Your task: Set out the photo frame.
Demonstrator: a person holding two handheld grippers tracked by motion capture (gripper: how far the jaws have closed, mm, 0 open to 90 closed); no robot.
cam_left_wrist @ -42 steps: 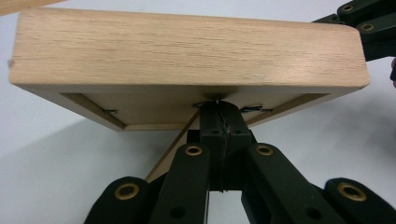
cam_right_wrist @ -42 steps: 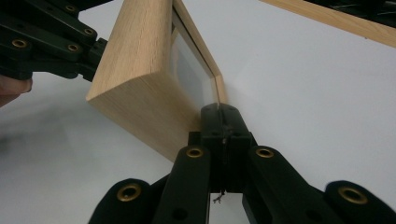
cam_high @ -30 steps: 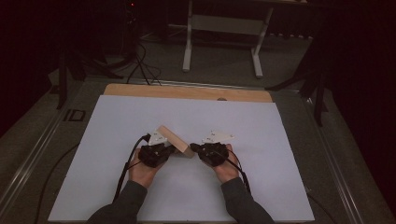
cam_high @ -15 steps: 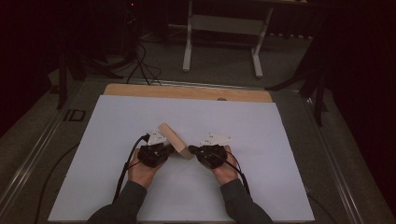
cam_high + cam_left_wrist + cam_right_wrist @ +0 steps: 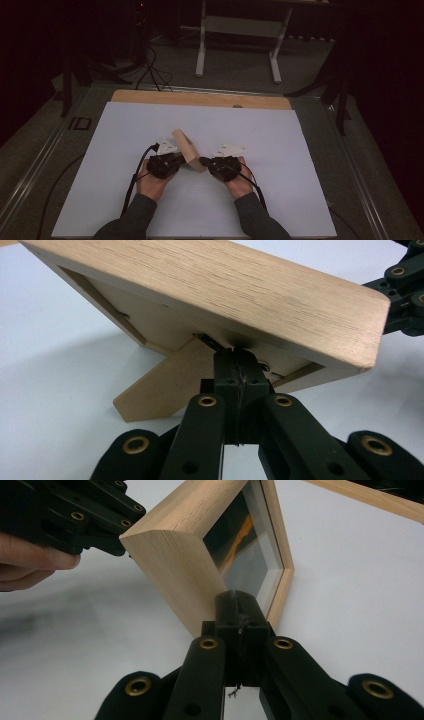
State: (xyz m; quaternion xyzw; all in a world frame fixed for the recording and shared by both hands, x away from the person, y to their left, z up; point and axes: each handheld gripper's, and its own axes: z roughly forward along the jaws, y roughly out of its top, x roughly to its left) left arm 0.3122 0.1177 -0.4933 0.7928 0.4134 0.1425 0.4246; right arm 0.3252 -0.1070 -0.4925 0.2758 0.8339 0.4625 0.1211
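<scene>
A light wooden picture frame (image 5: 186, 148) stands tilted on the white table top (image 5: 115, 150), propped on its back leg (image 5: 155, 390). My left gripper (image 5: 180, 161) is at its rear. In the left gripper view that gripper (image 5: 235, 356) is shut, its tips against the frame's back panel (image 5: 165, 320) by the leg's hinge. My right gripper (image 5: 203, 161) is at the frame's other side. In the right gripper view this gripper (image 5: 235, 598) is shut too, its tips touching the frame's lower wooden edge (image 5: 180, 575) beside the glass (image 5: 245, 545). Nothing sits between either pair of jaws.
A wooden board edge (image 5: 200, 98) runs along the table's far side. Beyond it stand a metal frame's legs (image 5: 201, 50) and loose cables (image 5: 150, 70) on the dark floor. White surface stretches to either side of the hands.
</scene>
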